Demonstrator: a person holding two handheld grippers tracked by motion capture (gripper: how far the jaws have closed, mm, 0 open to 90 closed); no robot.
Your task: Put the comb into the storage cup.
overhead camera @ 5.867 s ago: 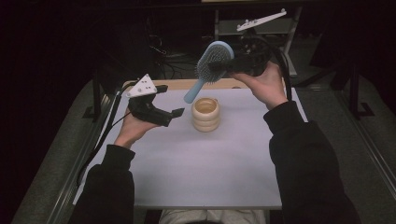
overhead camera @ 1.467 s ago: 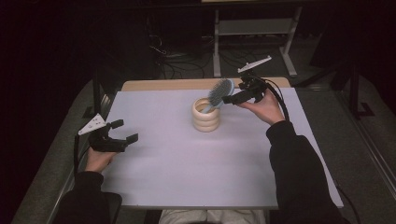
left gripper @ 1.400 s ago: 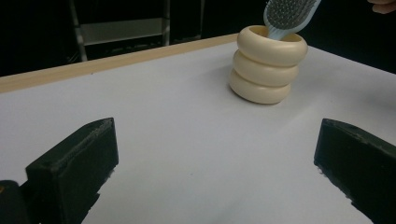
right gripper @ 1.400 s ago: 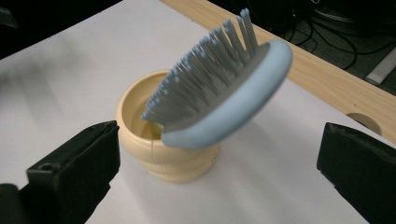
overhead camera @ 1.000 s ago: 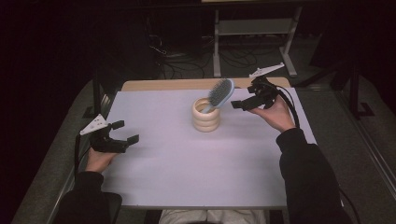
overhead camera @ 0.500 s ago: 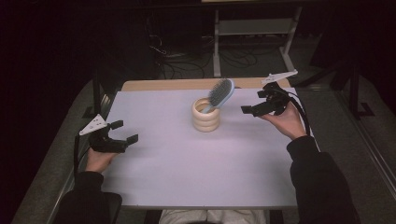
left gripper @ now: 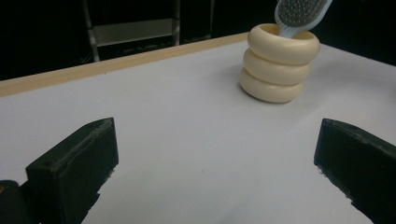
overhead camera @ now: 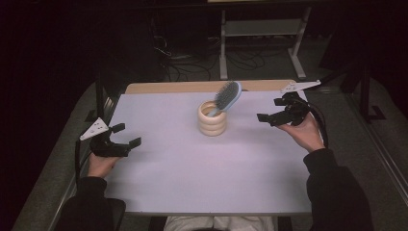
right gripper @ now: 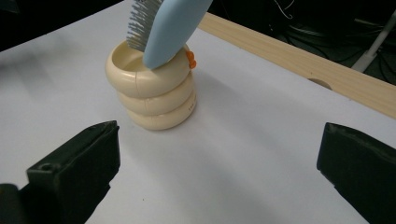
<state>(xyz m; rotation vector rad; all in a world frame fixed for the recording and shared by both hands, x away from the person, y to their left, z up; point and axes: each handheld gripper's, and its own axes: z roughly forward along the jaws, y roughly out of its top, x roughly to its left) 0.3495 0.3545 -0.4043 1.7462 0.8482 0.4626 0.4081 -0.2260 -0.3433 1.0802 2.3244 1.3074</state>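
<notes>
My left gripper (overhead camera: 121, 142) sat nearest me at the table's (overhead camera: 192, 192) left edge, jaws wide, empty. Right gripper (overhead camera: 273, 115) was farther out, also wide open, holding nothing, and the nearer one to the work. Beyond and to its left stood the cream ribbed cup (overhead camera: 212, 118), hairbrush (overhead camera: 226, 97) handle-down inside, long axis tilted toward the right gripper, clear of both.

We see the white table (overhead camera: 192, 173) lit evenly from above while the room around it falls into near black. Shadows stay soft: a faint one lies beside the cream holder (right gripper: 156, 93) in the right gripper view. Both gripper views look slightly soft and grainy, with the black jaws blurred at the bottom edge. We find no harsh glare anywhere.
</notes>
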